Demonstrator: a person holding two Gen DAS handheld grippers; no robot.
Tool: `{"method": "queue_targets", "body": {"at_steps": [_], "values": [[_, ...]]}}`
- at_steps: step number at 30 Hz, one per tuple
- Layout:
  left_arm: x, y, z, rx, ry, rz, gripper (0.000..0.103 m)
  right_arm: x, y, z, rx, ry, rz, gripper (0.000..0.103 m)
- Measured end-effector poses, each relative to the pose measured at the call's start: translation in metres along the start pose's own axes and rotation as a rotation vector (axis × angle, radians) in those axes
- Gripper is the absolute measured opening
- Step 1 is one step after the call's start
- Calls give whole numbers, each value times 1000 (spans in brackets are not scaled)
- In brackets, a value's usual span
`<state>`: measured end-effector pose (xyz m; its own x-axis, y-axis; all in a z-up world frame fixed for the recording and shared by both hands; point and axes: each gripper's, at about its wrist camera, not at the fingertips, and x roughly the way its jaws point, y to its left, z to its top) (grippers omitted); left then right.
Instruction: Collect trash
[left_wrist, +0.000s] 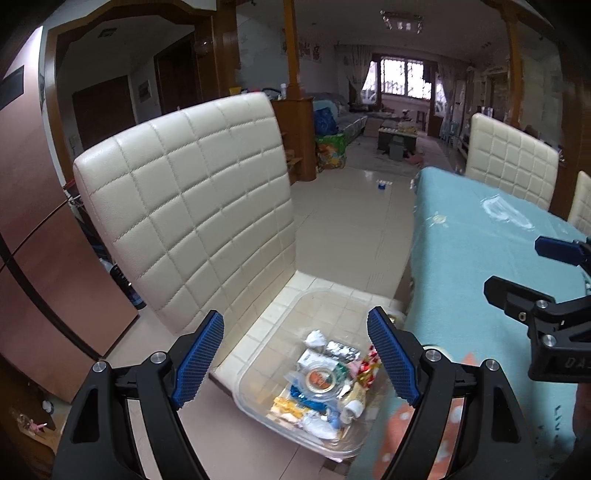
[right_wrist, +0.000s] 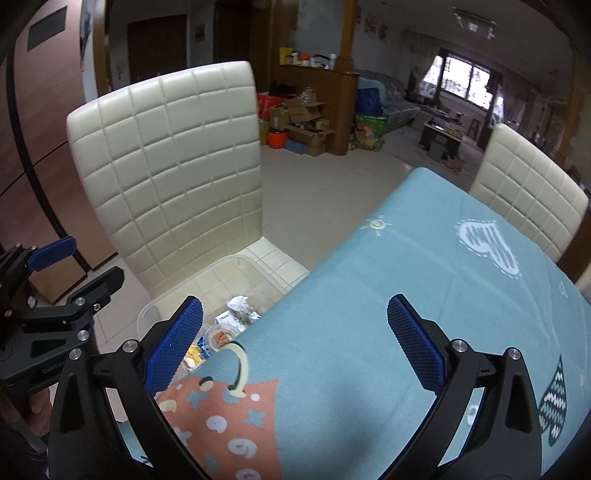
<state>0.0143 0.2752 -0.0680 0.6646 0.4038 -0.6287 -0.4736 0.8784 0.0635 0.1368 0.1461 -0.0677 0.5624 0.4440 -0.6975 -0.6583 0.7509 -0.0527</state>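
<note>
A clear plastic bin rests on the seat of a cream quilted chair beside the table. Inside lie several pieces of trash: foil, wrappers, a round lid, crumpled tissue. My left gripper hovers over the bin, open, with nothing between its blue pads. My right gripper stands wide open above the table's near corner, holding nothing. In the right wrist view the bin and its trash show past the table edge, and the left gripper sits at the far left, open.
The table wears a light blue cloth with an orange patch at the near corner. A second cream chair stands at the far side. Tiled floor runs beyond; cardboard boxes are stacked by a wooden partition.
</note>
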Motion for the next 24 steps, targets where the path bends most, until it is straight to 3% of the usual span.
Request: {"method": "queue_targets", "body": {"at_steps": [6, 10, 15, 24], "values": [[-26, -26, 8, -4, -76, -91, 78, -41, -25, -9, 65, -66, -108, 99], [-42, -40, 10, 12, -112, -117, 78, -80, -34, -15, 72, -149, -202, 99], [-65, -49, 12, 24, -148, -145, 78, -124, -40, -24, 99, -232, -258, 99], [-97, -57, 16, 9, -201, -172, 78, -157, -46, -38, 151, -231, -288, 99]]}}
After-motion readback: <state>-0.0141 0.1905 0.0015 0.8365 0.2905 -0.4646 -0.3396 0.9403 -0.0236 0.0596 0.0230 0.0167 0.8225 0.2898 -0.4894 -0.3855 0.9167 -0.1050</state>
